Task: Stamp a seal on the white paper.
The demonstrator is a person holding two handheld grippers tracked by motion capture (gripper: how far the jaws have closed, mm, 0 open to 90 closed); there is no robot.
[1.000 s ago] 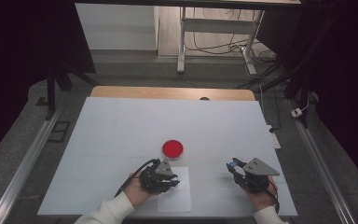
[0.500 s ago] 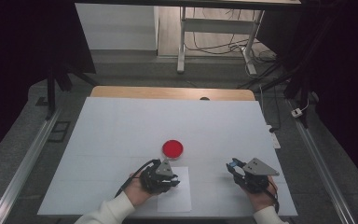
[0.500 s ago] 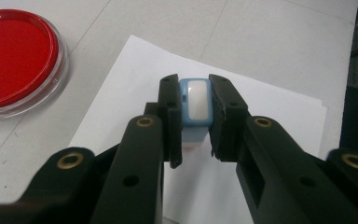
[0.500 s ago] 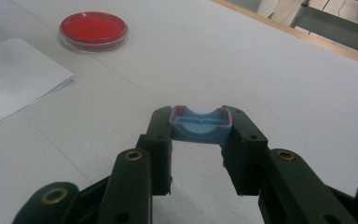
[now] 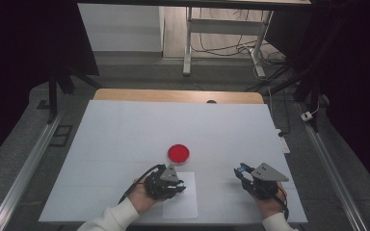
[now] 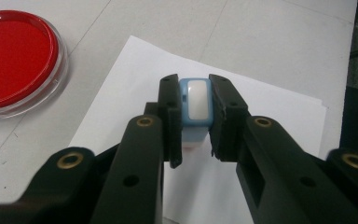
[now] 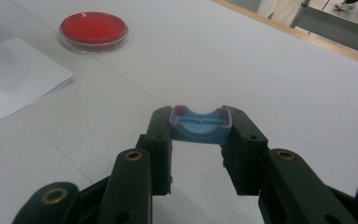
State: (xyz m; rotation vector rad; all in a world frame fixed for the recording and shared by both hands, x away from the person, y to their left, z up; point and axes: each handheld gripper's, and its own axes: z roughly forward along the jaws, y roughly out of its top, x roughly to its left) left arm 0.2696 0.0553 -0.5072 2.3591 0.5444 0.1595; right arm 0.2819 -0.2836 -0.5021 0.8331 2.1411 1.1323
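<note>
My left claw (image 6: pixel 196 121) was clamped on a small blue stamp (image 6: pixel 196 105), its pale top panel facing the camera and its lower end pointing down at a white sheet of paper (image 6: pixel 261 112). From the left gripper view I could not tell whether the stamp's face was touching the paper or hanging just above it. My right claw (image 7: pixel 200 128) was clamped on a shallow blue cap (image 7: pixel 200 125), probably the stamp's lid, held above the bare white table (image 5: pixel 125 139) and well apart from the paper.

The main risks, as I judged them: the stamp was gripped only by its narrow sides, so a tilted press could twist it in the jaws and leave a smeared or partial mark. The loose paper could also slide under a sideways push, since nothing was pinning it. The cap, held by its ends, could pop out if I squeezed unevenly.

The round red ink pad (image 5: pixel 178 153) sat on the table just beyond the paper, near my left claw and up to its left in the left gripper view.
</note>
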